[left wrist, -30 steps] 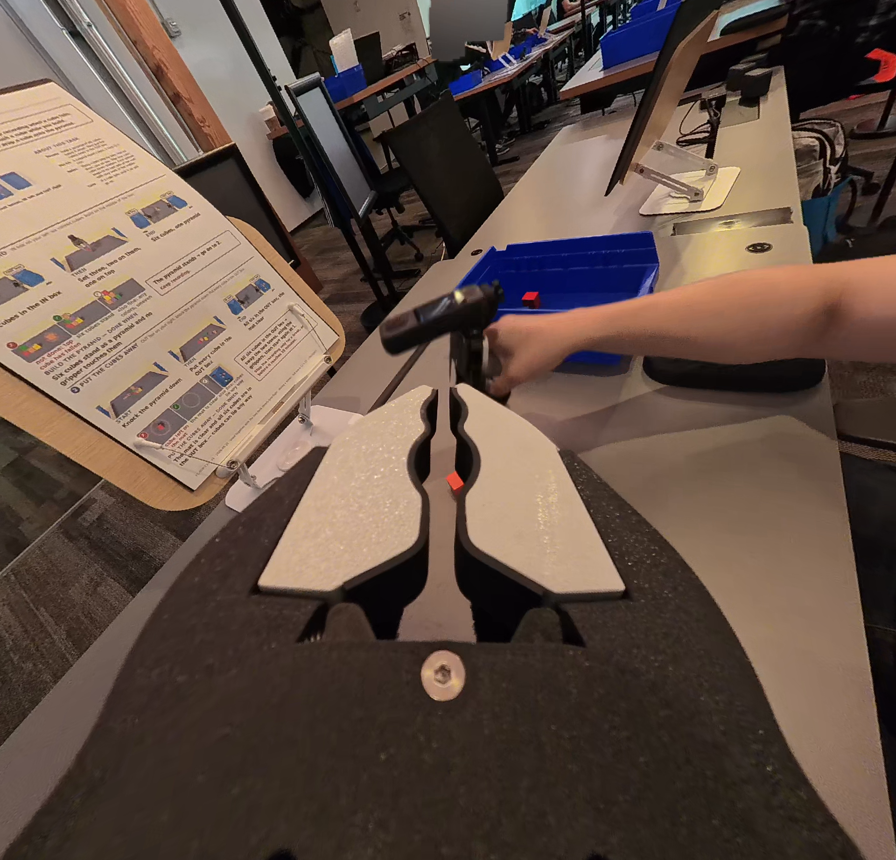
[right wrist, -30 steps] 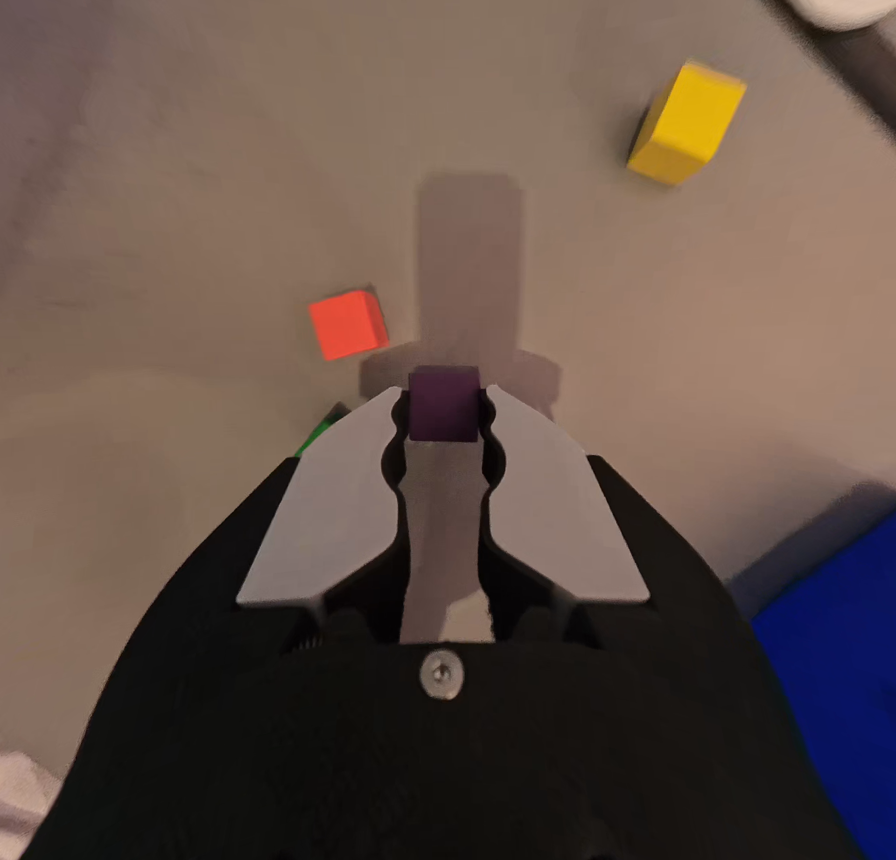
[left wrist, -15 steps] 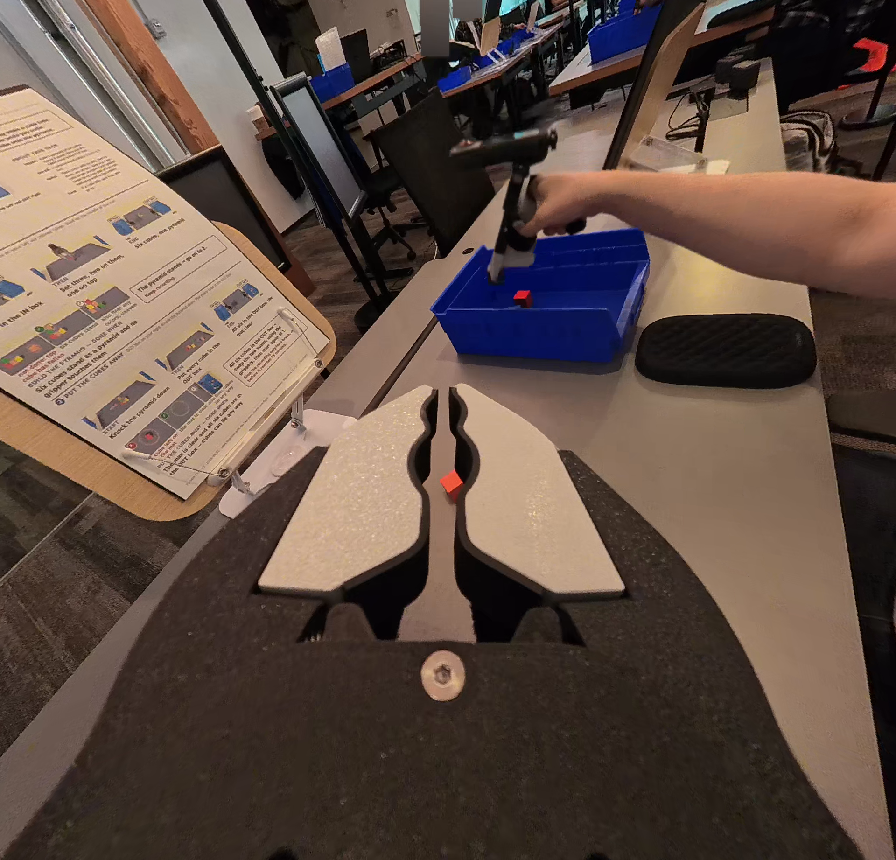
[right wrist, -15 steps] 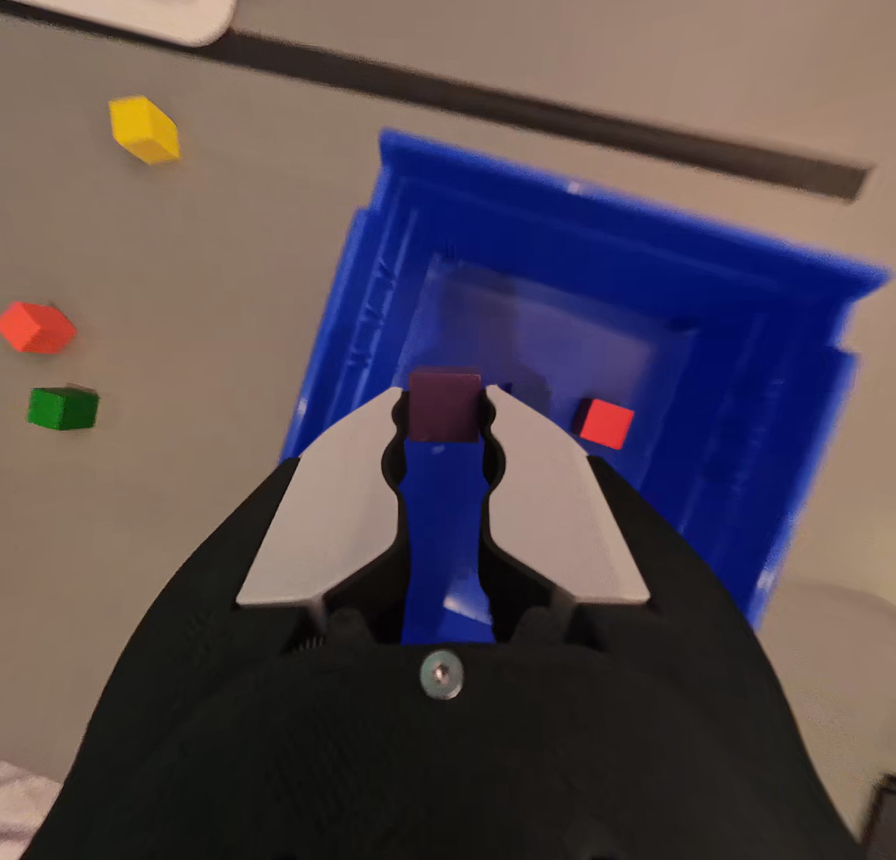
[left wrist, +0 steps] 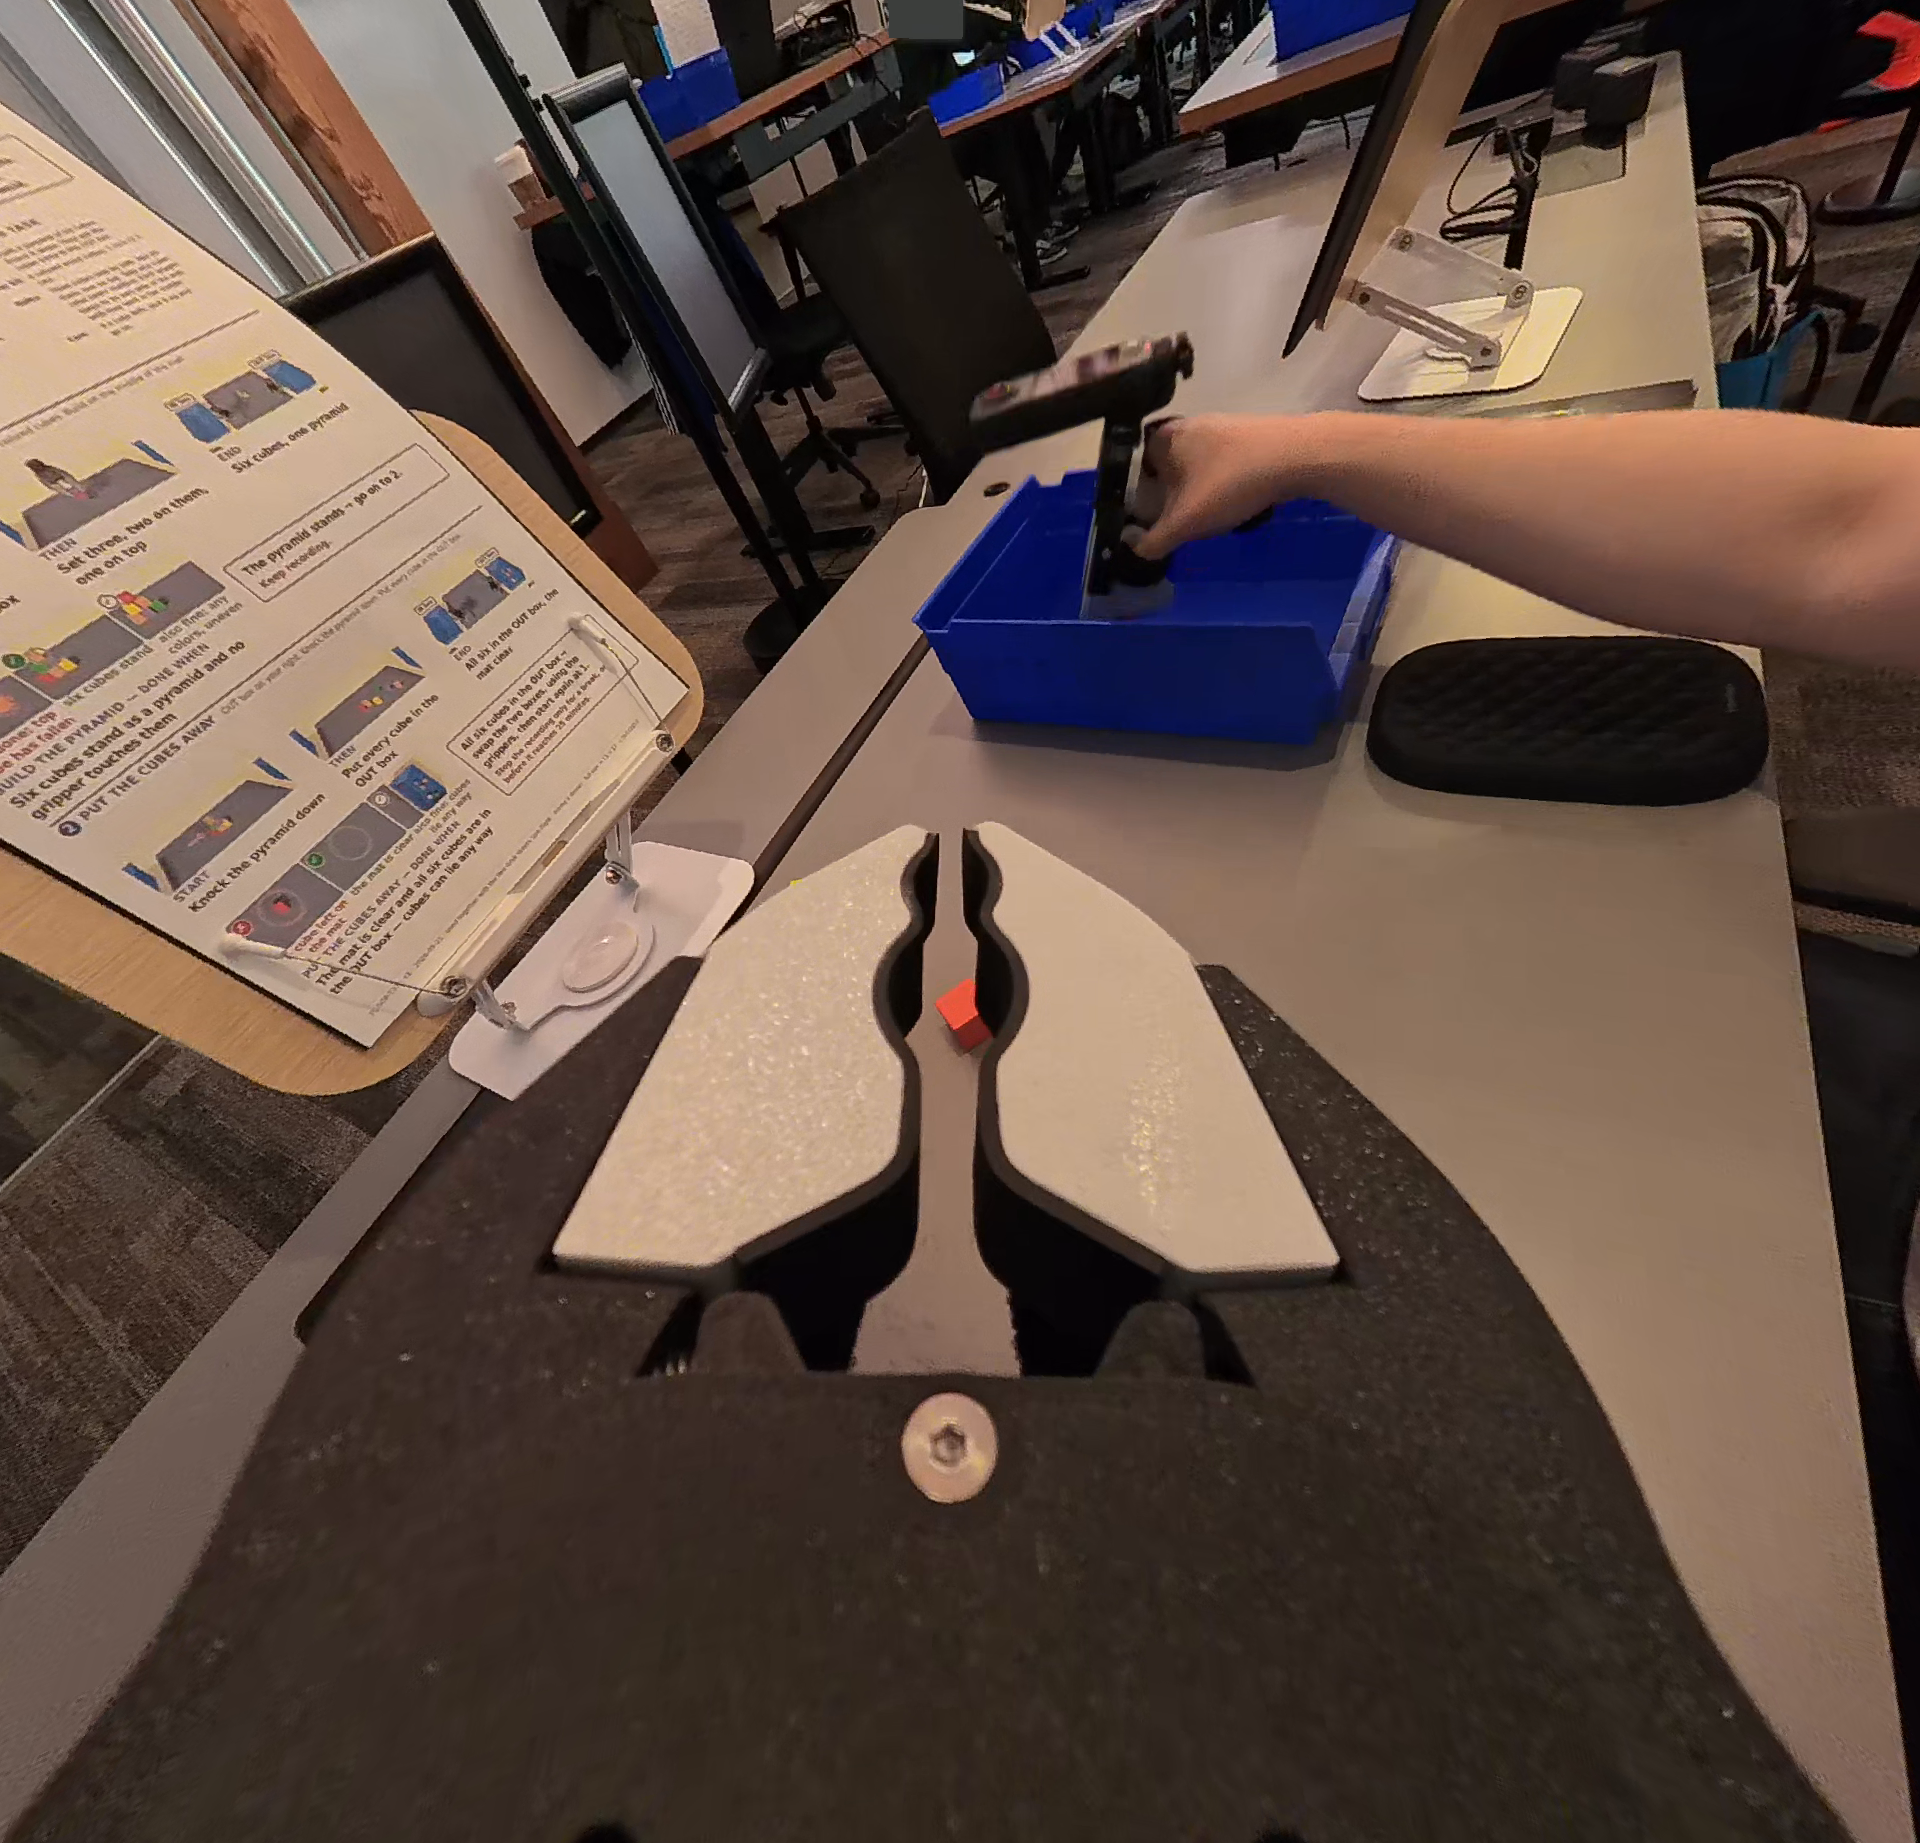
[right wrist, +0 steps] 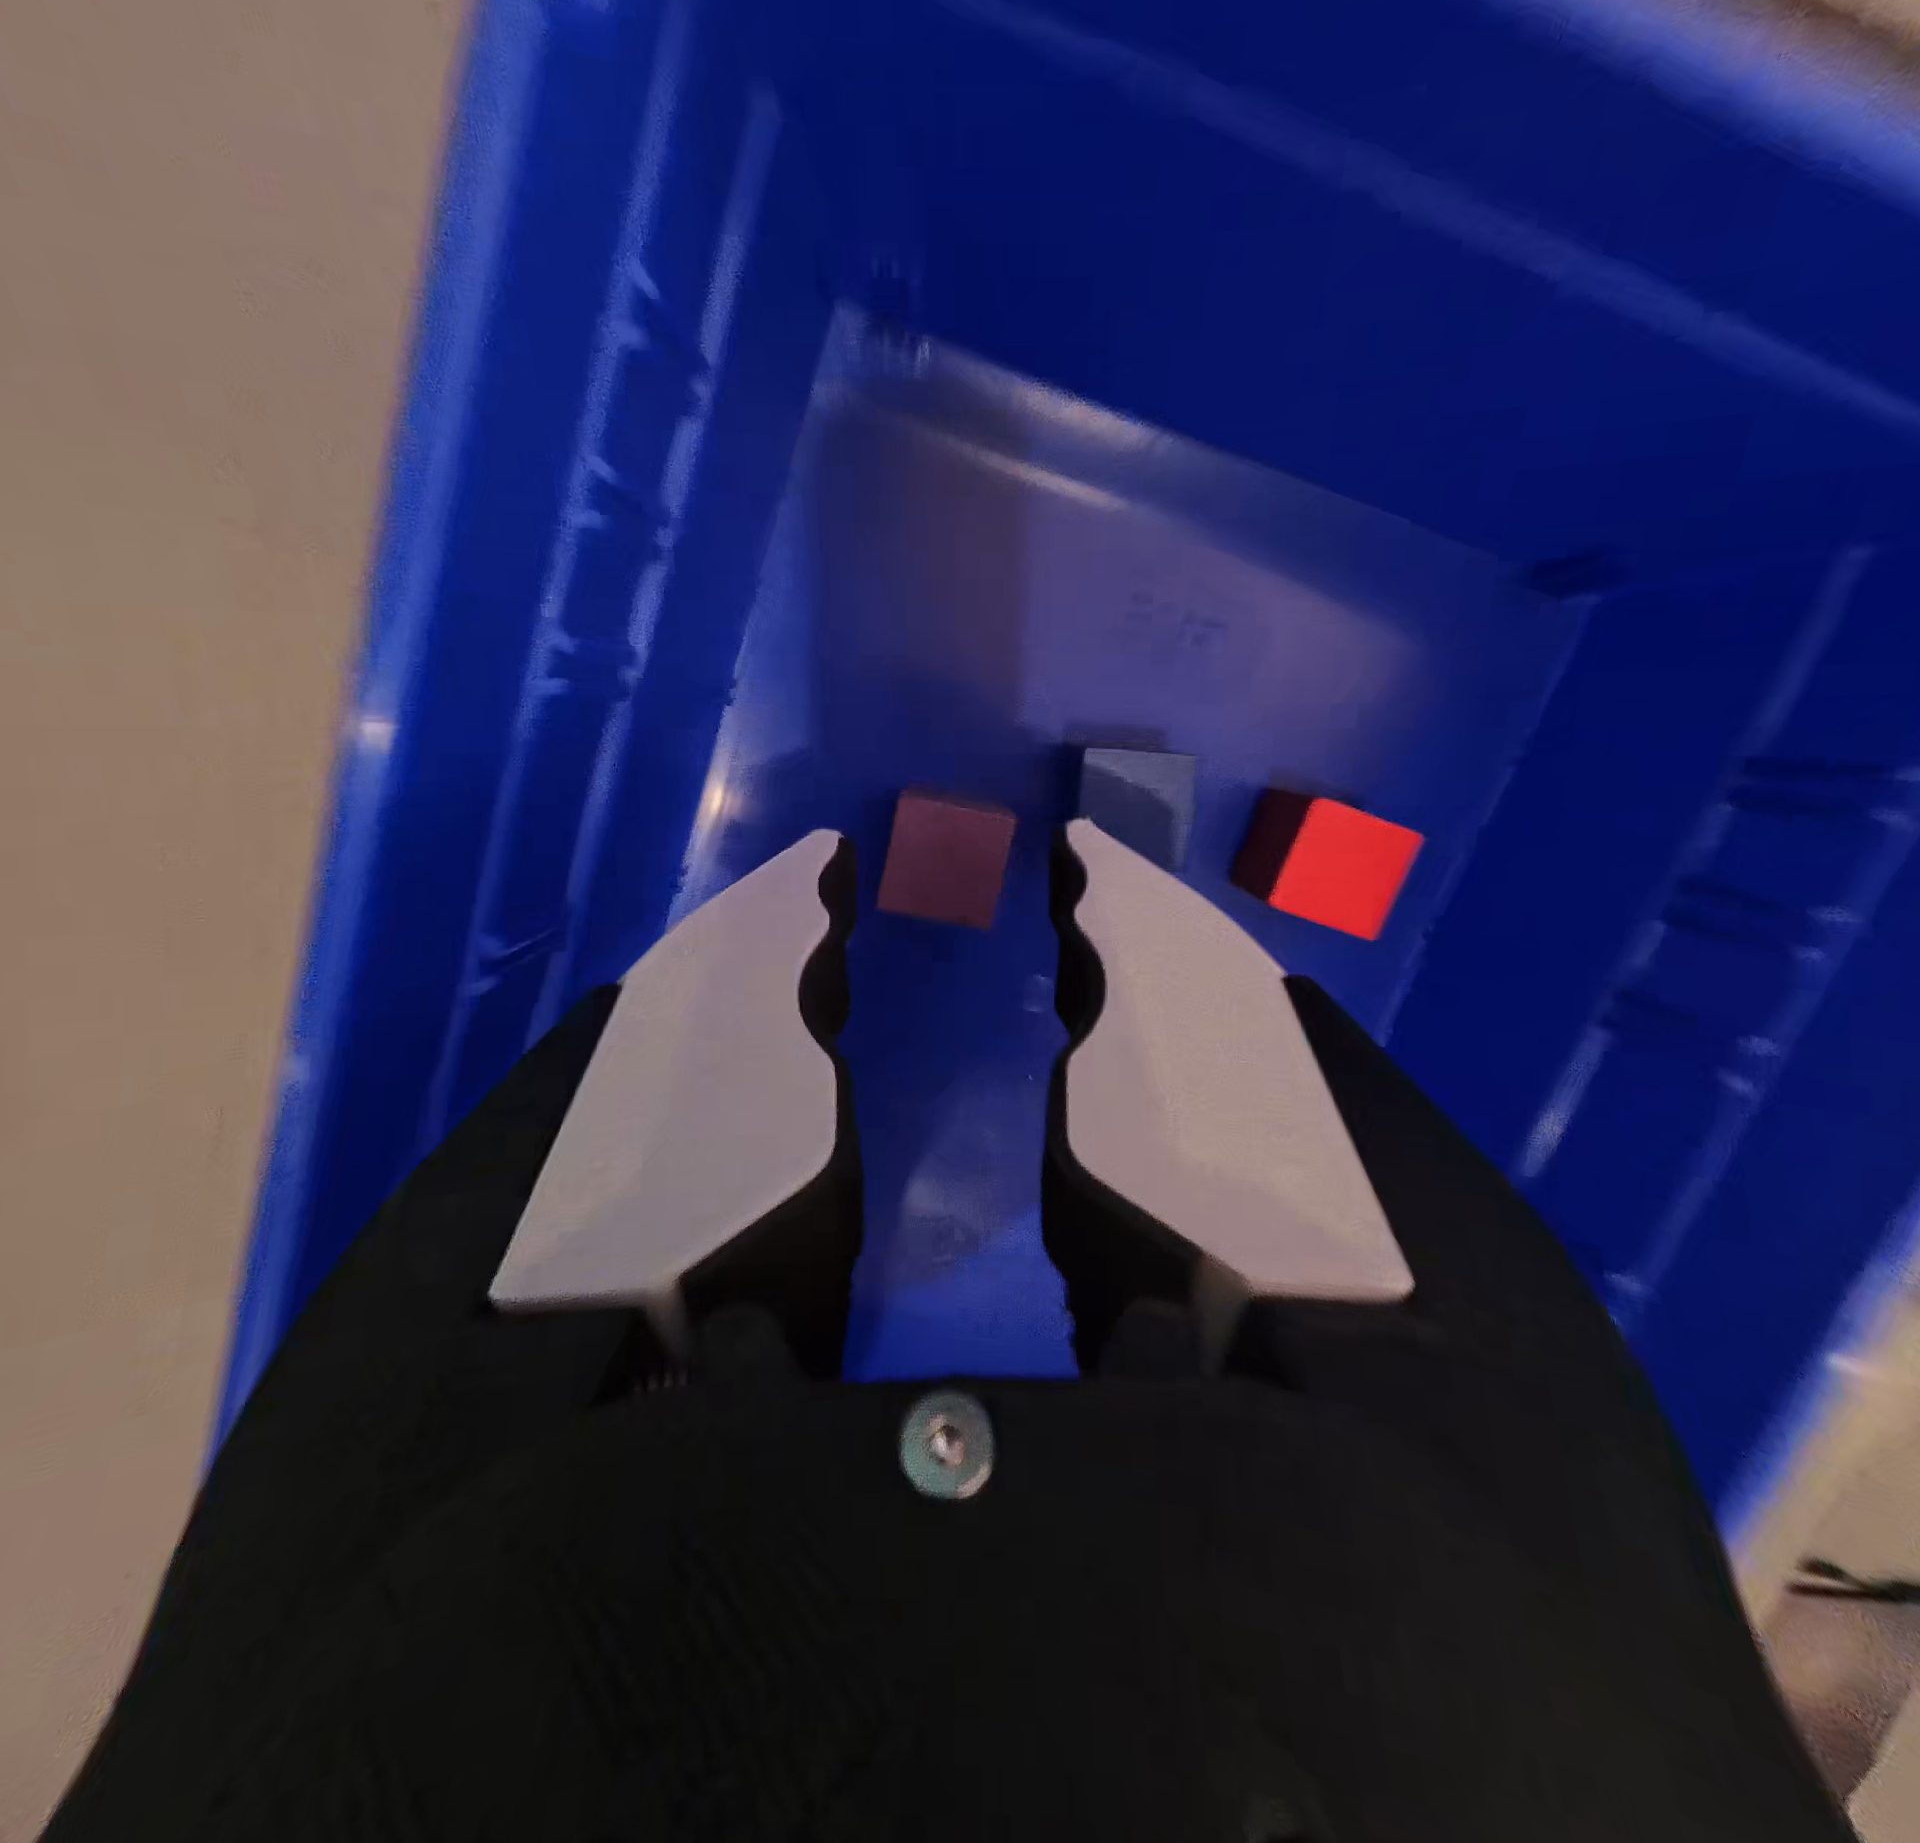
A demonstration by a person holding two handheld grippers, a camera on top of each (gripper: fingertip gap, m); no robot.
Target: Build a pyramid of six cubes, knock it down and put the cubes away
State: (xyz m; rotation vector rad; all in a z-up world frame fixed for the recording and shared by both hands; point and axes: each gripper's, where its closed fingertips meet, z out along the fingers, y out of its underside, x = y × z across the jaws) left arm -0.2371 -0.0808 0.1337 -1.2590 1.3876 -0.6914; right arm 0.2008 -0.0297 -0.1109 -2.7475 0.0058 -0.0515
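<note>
The purple cube (right wrist: 943, 873) sits between your right gripper (right wrist: 951, 853)'s spread fingertips, clear of both pads, so it looks released onto the floor of the blue bin (right wrist: 1195, 183), close to a blue cube (right wrist: 1138, 806) and a red cube (right wrist: 1340, 863). The picture is smeared, so I cannot tell whether the purple one has fully settled or is a touch above the floor. The risk is in how you leave: the right finger (right wrist: 1164, 1024) overlaps the blue cube in view, and a sideways exit could shove it or the purple one, or clip the bin wall; a straight lift looks safest. Your right hand (left wrist: 1195, 489) reaches down into the bin from above, forearm stretched across the grey table (left wrist: 1455, 1014). Your left gripper (left wrist: 948, 837) hangs low over the table, fingers nearly closed on nothing, with an orange-red cube (left wrist: 961, 1014) lying on the table beyond the slit.
</note>
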